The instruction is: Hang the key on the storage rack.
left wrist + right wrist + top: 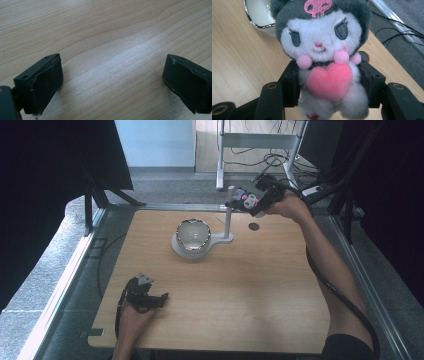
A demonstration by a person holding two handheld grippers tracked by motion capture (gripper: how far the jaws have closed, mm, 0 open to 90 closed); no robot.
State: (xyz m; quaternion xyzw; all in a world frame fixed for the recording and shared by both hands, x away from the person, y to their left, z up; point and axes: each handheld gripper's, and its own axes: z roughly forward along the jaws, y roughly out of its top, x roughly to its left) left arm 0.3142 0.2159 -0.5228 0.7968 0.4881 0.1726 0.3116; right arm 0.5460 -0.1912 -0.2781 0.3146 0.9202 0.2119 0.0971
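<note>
A small plush toy (322,47) with a grey hood, white face and pink heart sits between the jaws of my right gripper (329,82), which is shut on its body. In the high view the plush toy (248,198) and right gripper (260,200) are held in the air at the far side of the table, beside the top of a thin white post (228,215). The post stands on a white base next to a round shiny bowl (192,236). My left gripper (159,299) rests low over the near left of the wooden table (240,295), open, with bare wood between its fingers (45,80).
A small dark round mark (254,226) lies on the table near the far edge. Metal rails (65,280) frame the table on both sides. Cables and a white desk frame (260,142) lie on the floor beyond the far edge.
</note>
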